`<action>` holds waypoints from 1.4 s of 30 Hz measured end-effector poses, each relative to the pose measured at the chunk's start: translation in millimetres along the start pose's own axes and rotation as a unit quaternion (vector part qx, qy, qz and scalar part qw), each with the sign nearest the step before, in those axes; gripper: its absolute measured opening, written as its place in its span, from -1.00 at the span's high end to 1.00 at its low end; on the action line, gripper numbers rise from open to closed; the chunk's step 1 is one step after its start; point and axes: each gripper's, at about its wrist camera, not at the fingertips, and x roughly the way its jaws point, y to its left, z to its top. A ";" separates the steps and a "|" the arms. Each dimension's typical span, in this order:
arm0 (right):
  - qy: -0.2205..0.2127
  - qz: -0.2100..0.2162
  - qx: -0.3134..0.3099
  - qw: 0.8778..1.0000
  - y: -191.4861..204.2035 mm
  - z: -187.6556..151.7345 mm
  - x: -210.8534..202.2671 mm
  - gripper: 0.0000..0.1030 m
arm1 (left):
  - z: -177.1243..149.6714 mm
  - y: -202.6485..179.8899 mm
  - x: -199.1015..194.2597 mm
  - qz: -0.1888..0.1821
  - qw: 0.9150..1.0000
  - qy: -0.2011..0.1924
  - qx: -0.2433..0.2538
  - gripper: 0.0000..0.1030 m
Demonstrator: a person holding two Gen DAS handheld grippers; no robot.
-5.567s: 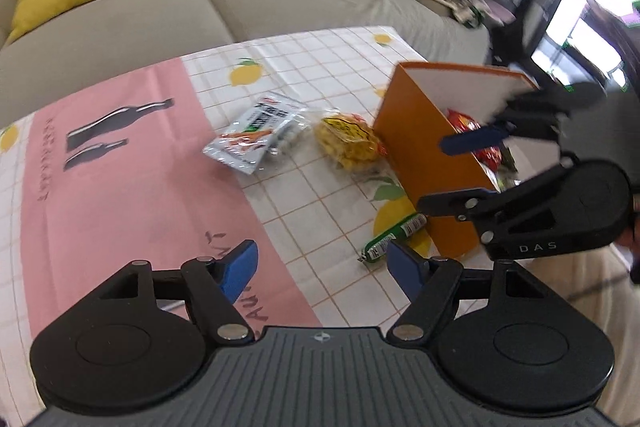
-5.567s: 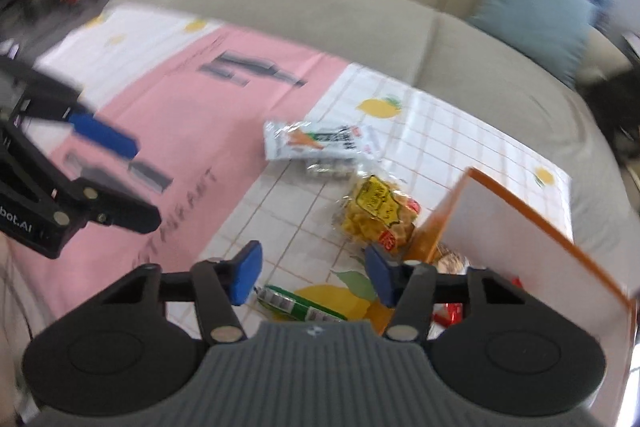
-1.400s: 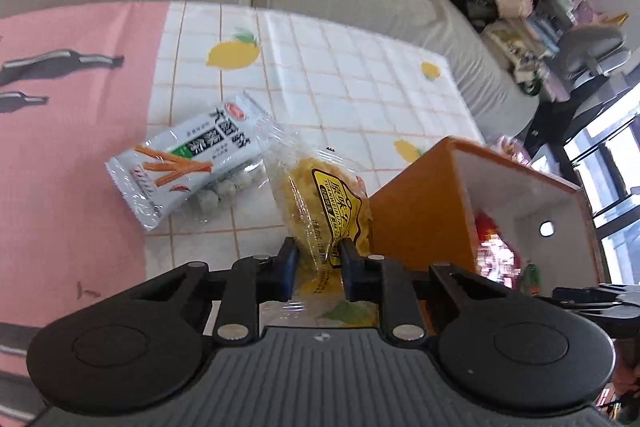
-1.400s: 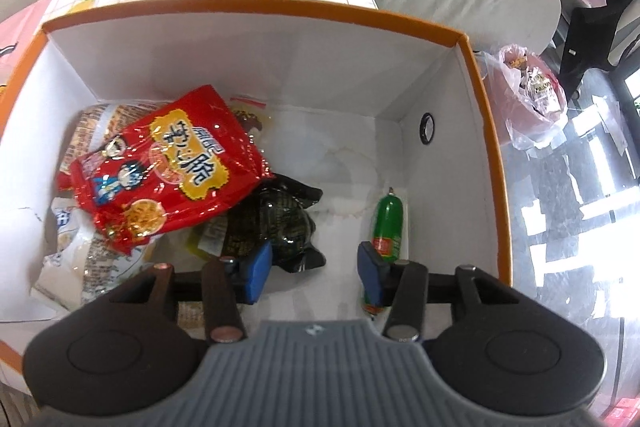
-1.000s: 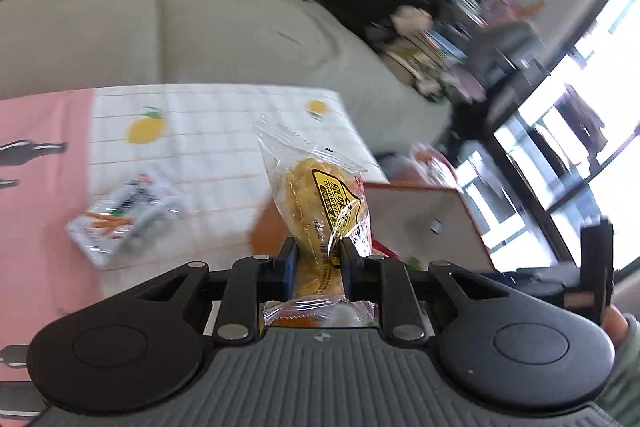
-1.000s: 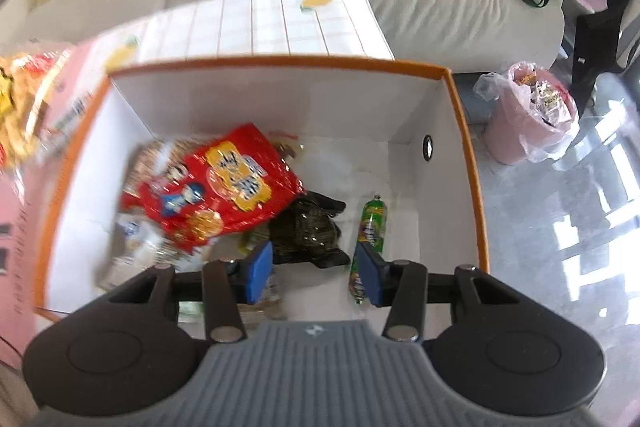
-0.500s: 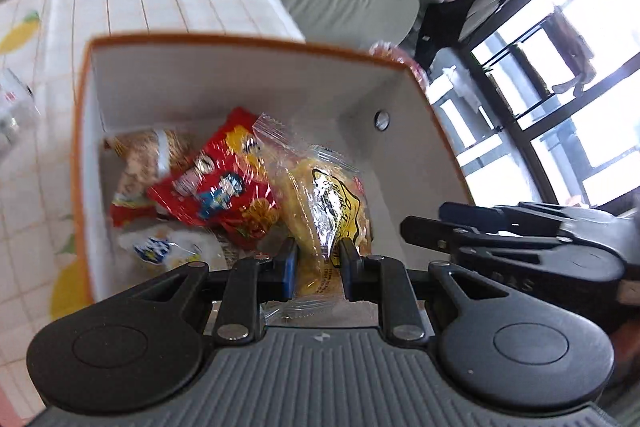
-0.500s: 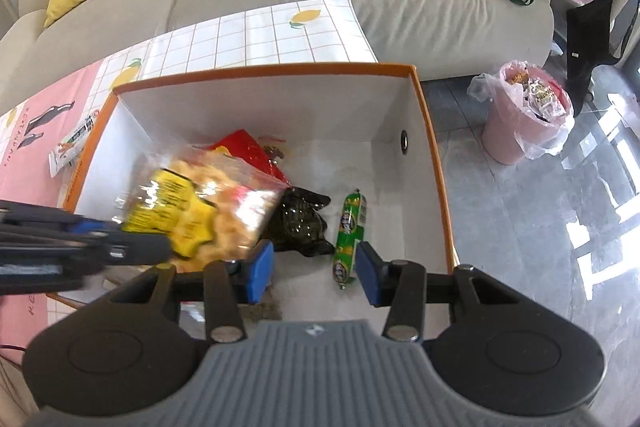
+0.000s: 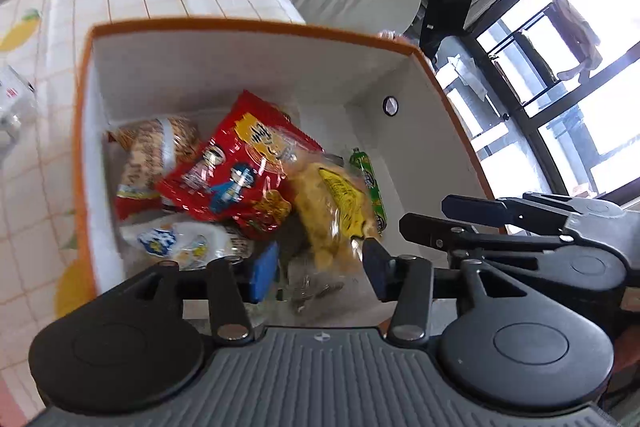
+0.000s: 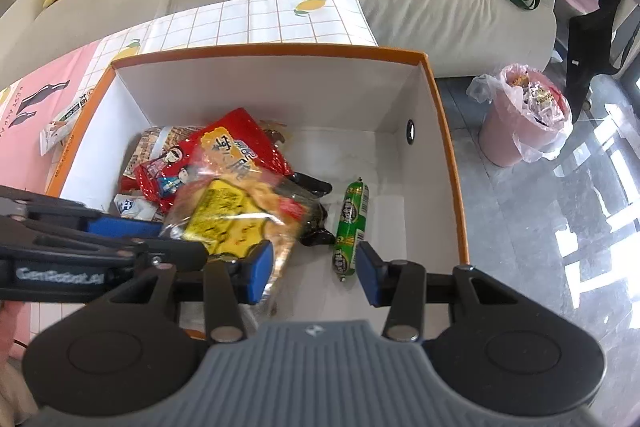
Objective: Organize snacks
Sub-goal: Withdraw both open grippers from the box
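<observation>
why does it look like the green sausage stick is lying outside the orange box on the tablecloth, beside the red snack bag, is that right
Not quite. The green sausage stick lies inside the orange box, on its white floor, not out on the tablecloth. It is on the side away from the red snack bag, with the yellow snack pack between them. The right wrist view shows this most clearly.

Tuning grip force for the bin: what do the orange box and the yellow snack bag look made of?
Orange box: likely rigid cardboard, matte white inside, with thin, straight walls and crisp corners. Yellow snack bag: thin clear glossy plastic film, by its crinkles and glare, with pale yellow pieces showing through.
</observation>
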 end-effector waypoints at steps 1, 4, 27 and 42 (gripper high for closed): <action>-0.003 -0.002 0.000 1.000 1.6 0.0 -1.7 0.11 | -1.1 0.0 -6.9 0.003 1.000 -0.004 0.006 -0.16; -0.020 -0.008 0.006 1.000 7.4 -1.1 -9.9 -0.01 | -7.6 -0.2 -30.4 0.019 0.999 -0.026 0.029 -0.28; -0.165 0.070 -0.050 0.982 178.1 -21.8 -52.5 -0.28 | -81.9 89.2 -167.6 0.192 0.973 -0.116 0.053 -0.35; -0.120 0.090 -0.083 0.985 275.4 11.9 7.2 -0.27 | -81.6 188.3 -181.0 0.196 0.971 -0.128 0.048 -0.54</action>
